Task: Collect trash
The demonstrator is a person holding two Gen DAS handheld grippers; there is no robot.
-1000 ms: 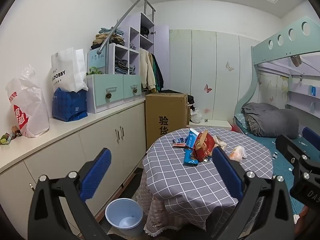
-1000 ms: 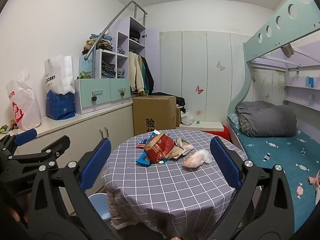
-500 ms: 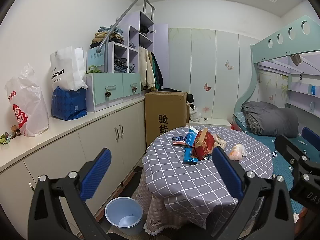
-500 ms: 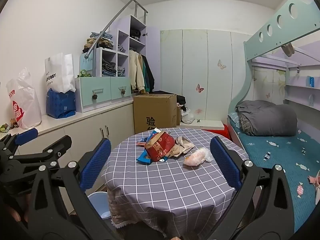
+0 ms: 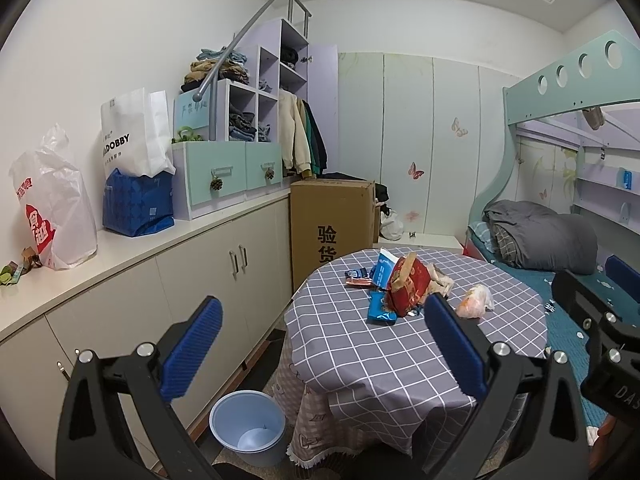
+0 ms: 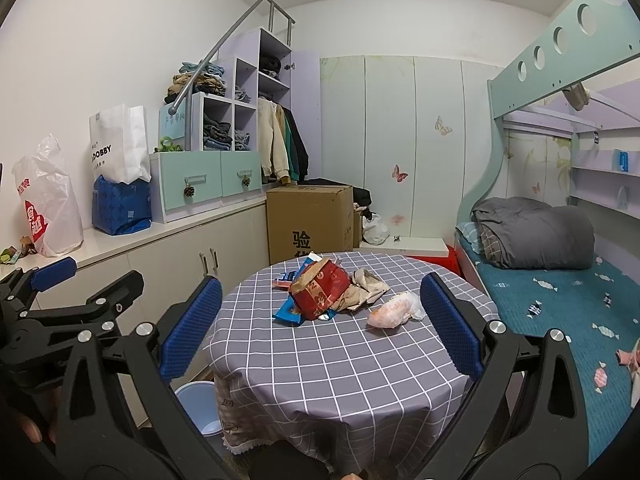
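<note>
A pile of trash lies on the round table with a grey checked cloth (image 6: pixel 320 364): a red snack bag (image 6: pixel 320 292), a blue wrapper (image 6: pixel 286 312), crumpled brown paper (image 6: pixel 366 286) and a pink bundle in clear plastic (image 6: pixel 394 310). The same red bag (image 5: pixel 408 286) and pink bundle (image 5: pixel 474 304) show in the left wrist view. A blue bin (image 5: pixel 248 426) stands on the floor left of the table. My left gripper (image 5: pixel 324 344) and right gripper (image 6: pixel 320 324) are both open and empty, held short of the table.
White cabinets (image 5: pixel 200 280) with bags on top run along the left wall. A cardboard box (image 6: pixel 310 220) stands behind the table. A bunk bed (image 6: pixel 560 292) with a grey duvet is at the right.
Both views have shifted slightly; the table and trash sit a little farther off. Both grippers stay open and empty.
</note>
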